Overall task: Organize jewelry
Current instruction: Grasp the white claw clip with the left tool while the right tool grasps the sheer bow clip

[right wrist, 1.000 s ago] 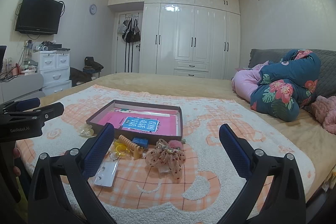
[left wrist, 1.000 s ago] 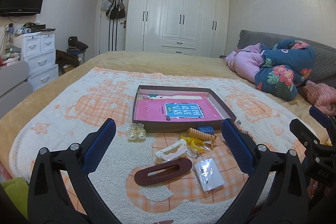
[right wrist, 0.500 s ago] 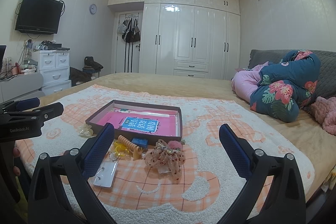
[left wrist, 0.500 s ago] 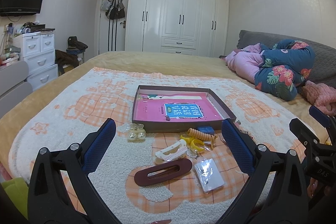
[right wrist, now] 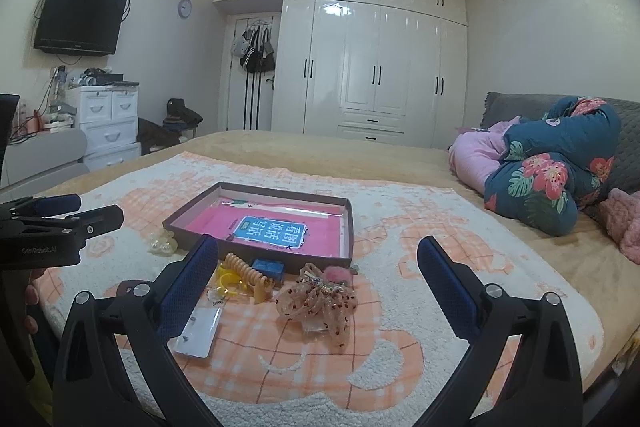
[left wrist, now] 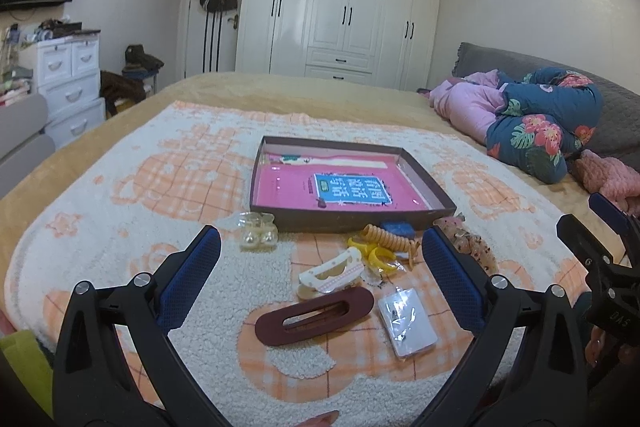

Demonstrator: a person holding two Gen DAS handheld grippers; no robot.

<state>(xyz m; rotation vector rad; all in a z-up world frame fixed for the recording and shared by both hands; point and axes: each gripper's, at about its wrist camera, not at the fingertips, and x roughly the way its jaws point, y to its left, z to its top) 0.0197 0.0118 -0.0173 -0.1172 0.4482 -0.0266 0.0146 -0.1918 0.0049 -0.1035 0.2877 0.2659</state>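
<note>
A shallow brown box (left wrist: 424, 175) with a pink lining lies on the blanket (left wrist: 100, 211); in the right wrist view the box (right wrist: 349, 227) is left of centre. In front of it lie a maroon oval hair clip (left wrist: 315, 315), a white claw clip (left wrist: 331, 274), yellow clips (left wrist: 378, 255), a tan spiral hair tie (left wrist: 390, 238), a clear pack of pearl earrings (left wrist: 258, 234), a small clear packet (left wrist: 407, 321) and a beaded bow scrunchie (right wrist: 320, 301). My left gripper (left wrist: 320, 275) is open above these pieces. My right gripper (right wrist: 318, 281) is open over the scrunchie.
A rolled floral and pink quilt (left wrist: 532, 119) lies at the bed's right. White wardrobes (right wrist: 376, 67) fill the far wall. A white drawer unit (right wrist: 106, 123) and a wall television (right wrist: 78, 21) are on the left. The blanket's near edge falls away just below the grippers.
</note>
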